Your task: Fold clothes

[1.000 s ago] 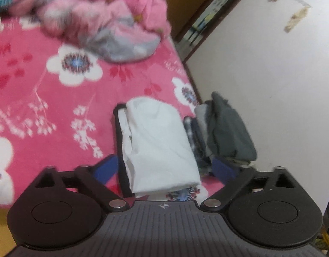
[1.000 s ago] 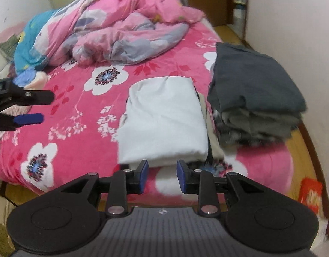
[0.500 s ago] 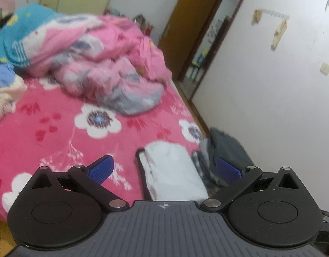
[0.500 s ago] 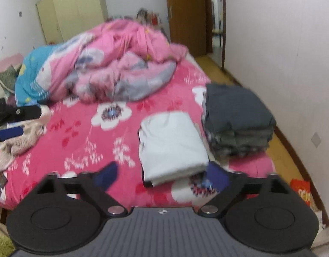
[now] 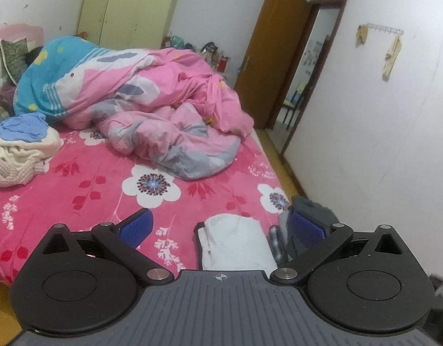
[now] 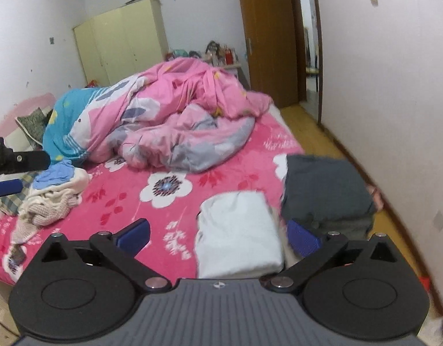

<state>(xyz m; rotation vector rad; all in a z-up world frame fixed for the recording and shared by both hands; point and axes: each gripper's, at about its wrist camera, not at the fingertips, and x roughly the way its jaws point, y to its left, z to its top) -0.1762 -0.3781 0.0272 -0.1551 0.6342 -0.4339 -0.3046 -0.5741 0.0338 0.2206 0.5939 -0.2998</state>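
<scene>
Both grippers, left gripper (image 5: 221, 227) and right gripper (image 6: 218, 235), wide open, empty. Unfolded pile (image 6: 52, 199) at bed's (image 6: 111, 201) left edge: soft, light, limp; likely best pinched at hems.

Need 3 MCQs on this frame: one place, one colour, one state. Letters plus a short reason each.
1. The folded white garment lies:
A) beside the dark folded stack
B) on the crumpled duvet
C) on the floor

2. The bedsheet is:
A) green
B) pink with white flowers
C) plain grey

3. The right gripper is:
A) shut on the white garment
B) open, holding nothing
C) shut, holding nothing

Key: 1 A, it sits next to the stack near the bed's edge. 2 B, floral print shows. 3 B, the blue pads stand wide apart.
</scene>
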